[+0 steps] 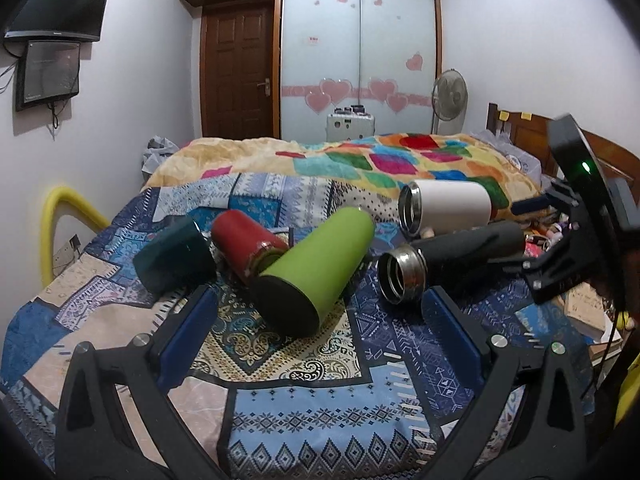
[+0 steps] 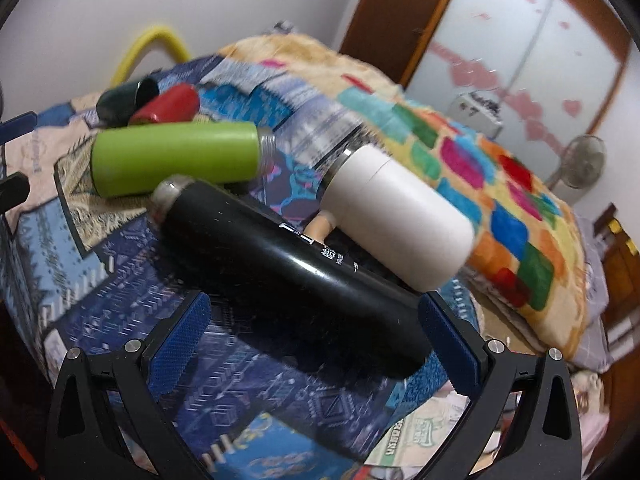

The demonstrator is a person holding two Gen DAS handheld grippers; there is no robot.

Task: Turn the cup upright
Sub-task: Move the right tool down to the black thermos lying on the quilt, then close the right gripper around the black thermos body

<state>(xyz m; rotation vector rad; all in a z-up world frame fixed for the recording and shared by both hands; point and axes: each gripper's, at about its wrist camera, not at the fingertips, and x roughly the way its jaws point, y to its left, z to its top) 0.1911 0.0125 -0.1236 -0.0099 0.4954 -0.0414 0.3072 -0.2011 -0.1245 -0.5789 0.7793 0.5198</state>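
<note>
Several cups lie on their sides on the patterned bedspread (image 1: 304, 412). In the left wrist view, from left: a dark green cup (image 1: 174, 258), a red cup (image 1: 248, 246), a lime green cup (image 1: 316, 268), a black flask (image 1: 452, 260) and a white cup (image 1: 446, 206). My left gripper (image 1: 320, 320) is open, its jaws either side of the lime green cup's base, not touching. My right gripper (image 2: 316, 332) is open, its blue pads straddling the bottom end of the black flask (image 2: 288, 264). The white cup (image 2: 400, 216) lies just behind it, the lime green cup (image 2: 176, 160) farther left.
A colourful blanket (image 1: 400, 160) is heaped behind the cups. A yellow hose (image 1: 60, 224) stands at the bed's left edge. A wooden headboard (image 1: 532, 136) and clutter are at the right. The right gripper's body (image 1: 576, 216) shows at the right of the left wrist view.
</note>
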